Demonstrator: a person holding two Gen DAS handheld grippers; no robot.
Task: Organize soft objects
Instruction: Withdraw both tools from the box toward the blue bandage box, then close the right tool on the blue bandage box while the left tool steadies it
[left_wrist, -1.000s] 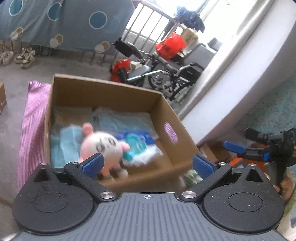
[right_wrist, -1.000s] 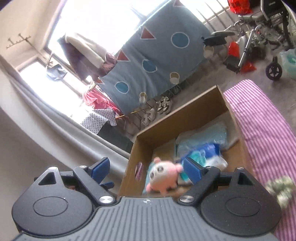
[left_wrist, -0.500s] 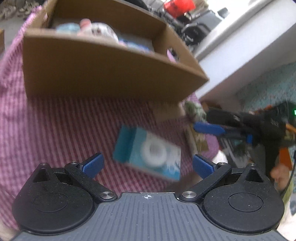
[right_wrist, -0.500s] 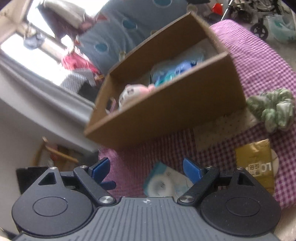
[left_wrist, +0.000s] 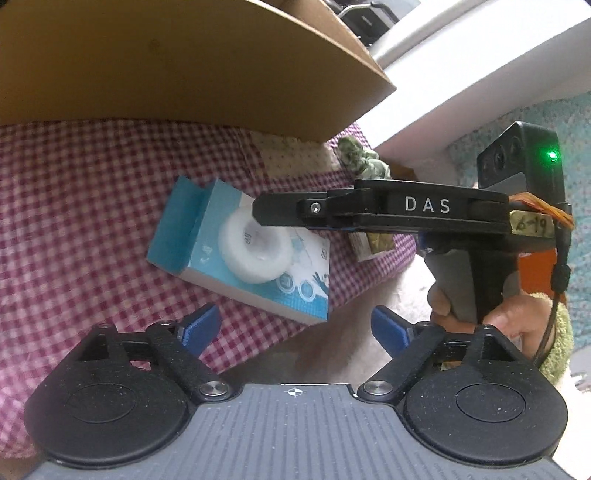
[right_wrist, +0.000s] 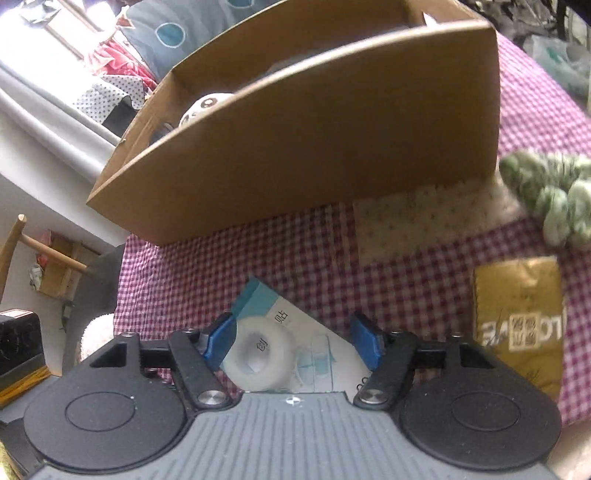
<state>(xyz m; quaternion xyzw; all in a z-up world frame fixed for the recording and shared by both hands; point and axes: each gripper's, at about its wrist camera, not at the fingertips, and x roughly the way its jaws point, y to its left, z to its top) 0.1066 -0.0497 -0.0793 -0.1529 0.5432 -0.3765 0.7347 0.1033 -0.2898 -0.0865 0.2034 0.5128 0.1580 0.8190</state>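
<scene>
Since the blue box (left_wrist: 240, 251) with the white tape roll (left_wrist: 255, 251) on it lies on the checked cloth (left_wrist: 81, 206) just in front of the cardboard box (left_wrist: 184, 62), both tools come in low at it. Left view: left tool (left_wrist: 295, 325) released, jaws just closing, nothing between them; right tool (left_wrist: 258, 212) side-on over the roll, its gap hidden. Right view: right tool (right_wrist: 291, 341) jaws just closing, straddling roll (right_wrist: 258, 354) and blue box (right_wrist: 295, 354), pads not yet pressing; box contents mostly hidden, green scrunchie (right_wrist: 550, 192) blurred, gold packet (right_wrist: 521, 325) cut off
</scene>
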